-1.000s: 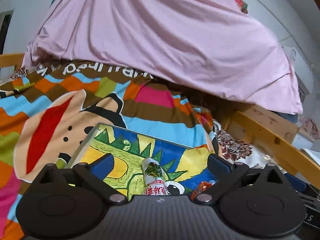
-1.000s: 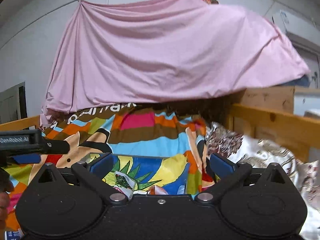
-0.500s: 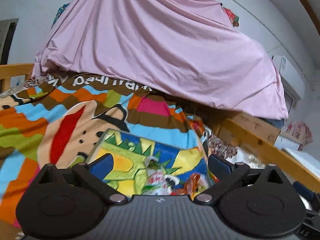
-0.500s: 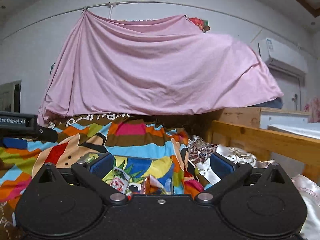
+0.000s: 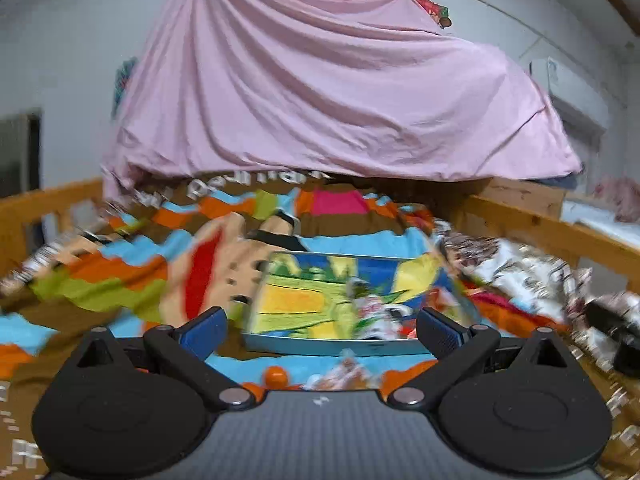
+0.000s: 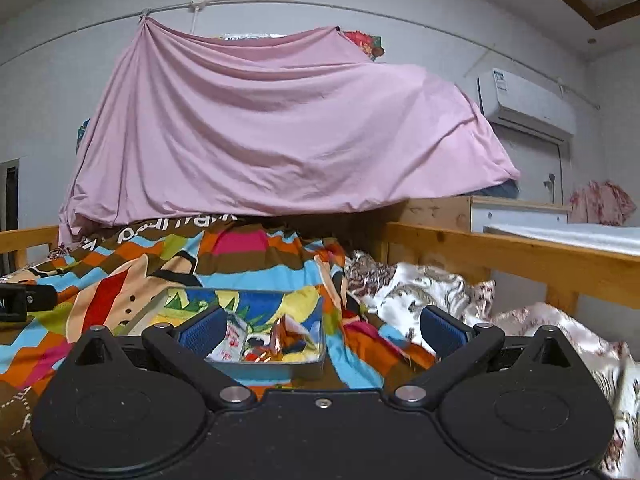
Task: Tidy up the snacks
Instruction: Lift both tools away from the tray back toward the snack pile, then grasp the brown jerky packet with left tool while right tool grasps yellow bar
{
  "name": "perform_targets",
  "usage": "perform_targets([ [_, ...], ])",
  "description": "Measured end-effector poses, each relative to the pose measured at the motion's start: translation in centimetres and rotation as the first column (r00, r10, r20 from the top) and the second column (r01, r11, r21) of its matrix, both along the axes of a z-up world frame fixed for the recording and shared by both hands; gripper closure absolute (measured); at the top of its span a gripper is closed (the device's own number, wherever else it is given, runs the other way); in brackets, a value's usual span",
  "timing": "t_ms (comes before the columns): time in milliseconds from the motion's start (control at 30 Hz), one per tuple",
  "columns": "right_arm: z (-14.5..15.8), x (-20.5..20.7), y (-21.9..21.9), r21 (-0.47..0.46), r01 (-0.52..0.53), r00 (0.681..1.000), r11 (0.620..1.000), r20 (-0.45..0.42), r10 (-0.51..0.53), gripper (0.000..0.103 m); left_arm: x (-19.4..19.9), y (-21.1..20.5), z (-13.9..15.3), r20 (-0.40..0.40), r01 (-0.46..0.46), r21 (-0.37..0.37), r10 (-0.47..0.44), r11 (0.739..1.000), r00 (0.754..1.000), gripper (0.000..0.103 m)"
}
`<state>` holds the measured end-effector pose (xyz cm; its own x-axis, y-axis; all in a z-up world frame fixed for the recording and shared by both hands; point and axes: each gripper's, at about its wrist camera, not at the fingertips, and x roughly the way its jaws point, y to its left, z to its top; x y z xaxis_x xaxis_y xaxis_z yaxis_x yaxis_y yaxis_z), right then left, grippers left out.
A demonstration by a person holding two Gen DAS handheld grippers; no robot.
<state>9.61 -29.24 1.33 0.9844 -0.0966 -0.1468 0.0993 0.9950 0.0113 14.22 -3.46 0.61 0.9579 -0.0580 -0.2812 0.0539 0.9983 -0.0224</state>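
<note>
A shallow tray (image 5: 320,346) with a bright dinosaur print lies on the striped blanket. My left gripper (image 5: 322,330) hovers open and empty in front of it. A white and red snack packet (image 5: 372,312) lies blurred in the tray's right half. Another packet (image 5: 344,372) and something orange (image 5: 276,376) sit on the blanket just under the left gripper. In the right wrist view the tray (image 6: 272,370) holds a white and red packet (image 6: 234,340) and an orange foil packet (image 6: 288,336). My right gripper (image 6: 320,330) is open and empty, short of the tray.
A pink sheet (image 6: 280,140) hangs over the far end of the bed. Wooden rails (image 6: 500,248) run along the right side, with a floral quilt (image 6: 420,292) beside them. The left gripper's body (image 6: 24,300) shows at the left edge.
Both grippers have drawn back from the tray, so it looks smaller and its front wall now shows. The left view is blurred by motion. Both grippers stay open.
</note>
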Motion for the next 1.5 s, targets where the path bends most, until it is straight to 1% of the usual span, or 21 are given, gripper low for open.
perform_targets([
  [67,-0.2,-0.6,0.3,0.0,0.011,1.0,1.0,-0.017,-0.011,0.0,-1.2,-0.5,-0.3,0.04,-0.064,0.054,0.062,0.997,0.997,0.0],
  [100,-0.3,-0.8,0.5,-0.004,0.015,1.0,1.0,-0.025,-0.015,0.0,-1.6,-0.8,-0.5,0.043,-0.095,0.074,0.092,0.993,0.995,0.0],
  [200,-0.6,-1.5,1.2,-0.019,0.021,0.999,1.0,-0.034,-0.022,0.0,-2.1,-1.2,-0.9,0.01,-0.146,0.095,0.145,0.985,0.989,0.0],
  [300,-0.8,-2.2,1.7,-0.027,0.023,0.999,0.999,-0.031,-0.024,0.0,-2.6,-1.0,-1.4,-0.022,-0.157,0.086,0.16,0.984,0.987,0.0],
  [433,-1.1,-2.9,2.4,-0.05,0.004,1.0,0.999,-0.013,-0.005,0.0,-3.3,-0.2,-1.7,-0.03,-0.156,0.071,0.159,0.985,0.987,0.0],
  [533,-1.3,-3.1,3.1,-0.083,-0.017,1.0,0.996,-0.016,0.015,0.0,-3.6,0.7,-1.9,-0.046,-0.177,0.037,0.178,0.984,0.983,0.0],
  [600,-1.4,-2.9,3.4,-0.097,-0.044,0.999,0.994,-0.035,0.04,0.0,-3.8,1.2,-2.1,-0.045,-0.182,0.018,0.183,0.983,0.982,0.0],
  [700,-1.8,-2.4,3.9,-0.106,-0.077,0.994,0.991,-0.087,0.068,0.0,-3.9,1.8,-2.4,-0.037,-0.168,0.022,0.168,0.986,0.985,0.0],
  [733,-1.9,-2.0,4.0,-0.103,-0.094,0.989,0.99,-0.12,0.082,0.0,-3.9,1.9,-2.6,-0.033,-0.163,0.028,0.164,0.986,0.986,0.0],
  [800,-2.3,-1.4,4.3,-0.095,-0.117,0.98,0.989,-0.173,0.099,0.0,-3.8,2.0,-3.0,-0.038,-0.142,0.045,0.144,0.989,0.989,0.0],
  [867,-2.6,-1.0,4.7,-0.103,-0.133,0.972,0.986,-0.21,0.109,0.0,-3.4,2.1,-3.4,-0.056,-0.11,0.077,0.115,0.991,0.992,0.0],
  [967,-3.0,-0.7,5.1,-0.101,-0.168,0.961,0.981,-0.237,0.14,0.0,-3.0,1.8,-4.0,-0.06,-0.051,0.131,0.059,0.99,0.996,0.0],
  [1133,-3.4,0.0,5.5,-0.083,-0.217,0.943,0.973,-0.276,0.187,0.0,-1.3,1.9,-4.9,-0.131,0.005,0.152,0.016,0.988,0.991,0.0],
  [1233,-3.4,0.7,5.2,-0.055,-0.22,0.935,0.974,-0.297,0.195,0.001,-0.9,1.9,-5.6,-0.15,0.048,0.185,-0.02,0.982,0.988,0.0],
  [1333,-3.4,1.3,4.7,-0.026,-0.194,0.929,0.981,-0.326,0.175,0.001,-0.2,1.6,-6.3,-0.179,0.088,0.221,-0.048,0.971,0.983,0.0],
  [1433,-3.5,2.1,3.9,0.032,-0.179,0.917,0.983,-0.356,0.179,0.001,0.1,1.2,-6.8,-0.204,0.131,0.221,-0.086,0.967,0.975,0.0],
  [1500,-3.7,2.7,3.2,0.076,-0.169,0.908,0.983,-0.375,0.185,0.001,0.2,0.7,-7.0,-0.211,0.18,0.214,-0.134,0.96,0.968,0.0],
])
